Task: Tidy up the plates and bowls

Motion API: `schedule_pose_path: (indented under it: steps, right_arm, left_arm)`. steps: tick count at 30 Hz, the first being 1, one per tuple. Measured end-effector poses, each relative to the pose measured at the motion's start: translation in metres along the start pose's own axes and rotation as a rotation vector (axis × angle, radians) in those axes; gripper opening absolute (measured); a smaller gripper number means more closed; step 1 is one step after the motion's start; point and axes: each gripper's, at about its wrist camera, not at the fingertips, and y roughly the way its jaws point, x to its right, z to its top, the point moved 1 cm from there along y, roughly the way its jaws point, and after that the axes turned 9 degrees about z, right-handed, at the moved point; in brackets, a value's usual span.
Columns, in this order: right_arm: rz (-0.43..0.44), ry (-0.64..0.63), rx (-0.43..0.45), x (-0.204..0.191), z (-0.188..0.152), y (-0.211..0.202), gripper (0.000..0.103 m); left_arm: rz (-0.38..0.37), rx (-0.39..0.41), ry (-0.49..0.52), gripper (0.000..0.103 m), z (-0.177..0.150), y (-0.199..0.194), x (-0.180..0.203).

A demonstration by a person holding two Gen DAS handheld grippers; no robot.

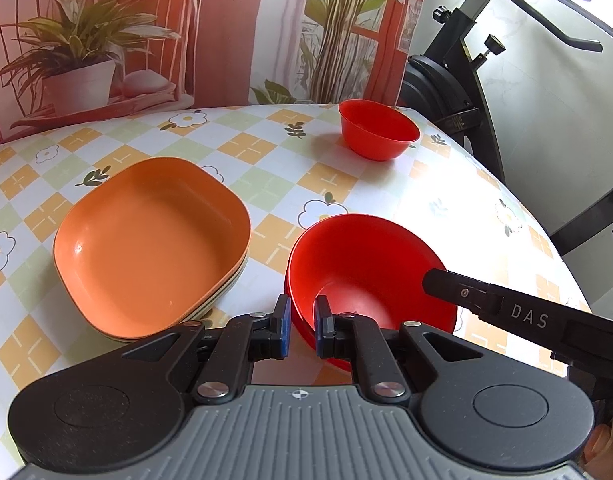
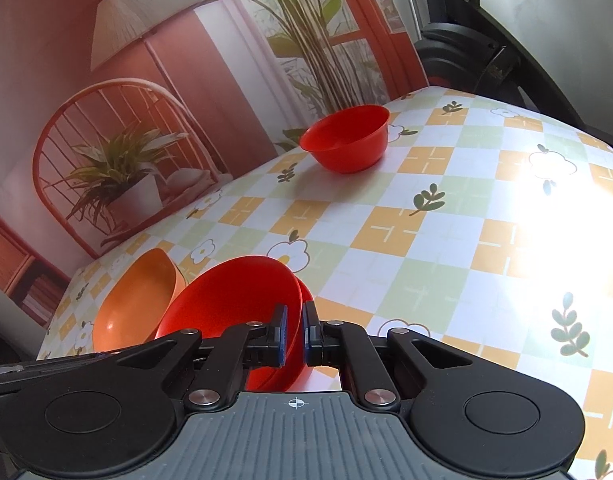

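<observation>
Near the table's (image 1: 346, 184) front edge, red bowls (image 1: 370, 264) nested in a stack, near rim pinched by the left gripper (image 1: 302, 320), right-hand rim pinched by the right gripper (image 2: 292, 332), beside stacked orange plates (image 1: 154, 240), with a lone red bowl (image 1: 378, 130) far behind.

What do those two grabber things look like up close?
Both match: the left gripper and right gripper are matte black plastic, with silver round bolts, jointed black fingers tipped by blue pads, two flat round discs, and a grey ribbed plate with a small white crosshair mark. White letters "DAS" run along the side of the right one.
</observation>
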Motion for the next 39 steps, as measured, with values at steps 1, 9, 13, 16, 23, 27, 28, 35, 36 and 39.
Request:
schedule_pose_path:
  steps: [1,9,13,16,23,27,28,35,36,39]
  right_arm:
    - [0.001,0.000,0.000,0.000,0.000,0.000,0.008]
    - [0.002,-0.003,0.000,0.000,0.000,0.000,0.008]
    - [-0.011,-0.027,0.010,-0.002,-0.001,-0.001,0.010]
    - [-0.021,-0.066,0.033,-0.005,0.000,-0.003,0.014]
    - [-0.015,-0.047,0.050,0.000,0.004,-0.005,0.014]
    - [-0.012,-0.046,0.079,0.004,0.013,-0.007,0.014]
    - [-0.013,-0.051,0.091,0.005,0.017,-0.008,0.014]
    - [-0.070,-0.148,0.195,0.020,0.060,-0.019,0.018]
    - [-0.073,-0.150,0.201,0.025,0.067,-0.019,0.018]
    - [-0.083,-0.150,0.219,0.039,0.090,-0.017,0.019]
  left_arm:
    - [0.000,-0.002,0.001,0.013,0.000,0.001,0.000]
    - [0.005,-0.008,0.003,0.013,-0.002,0.003,0.000]
    - [0.002,-0.008,-0.003,0.013,-0.002,0.003,0.000]
    - [0.002,-0.004,-0.009,0.015,-0.002,0.001,-0.001]
    - [0.010,0.020,-0.018,0.015,0.000,-0.005,-0.005]
    - [0.017,0.049,-0.007,0.015,0.008,-0.010,-0.007]
    - [0.017,0.058,-0.003,0.015,0.011,-0.011,-0.007]
    - [0.004,0.099,0.012,0.015,0.039,-0.013,-0.007]
    - [0.000,0.100,0.012,0.015,0.044,-0.012,-0.006]
    - [-0.016,0.103,0.008,0.015,0.061,-0.005,-0.001]
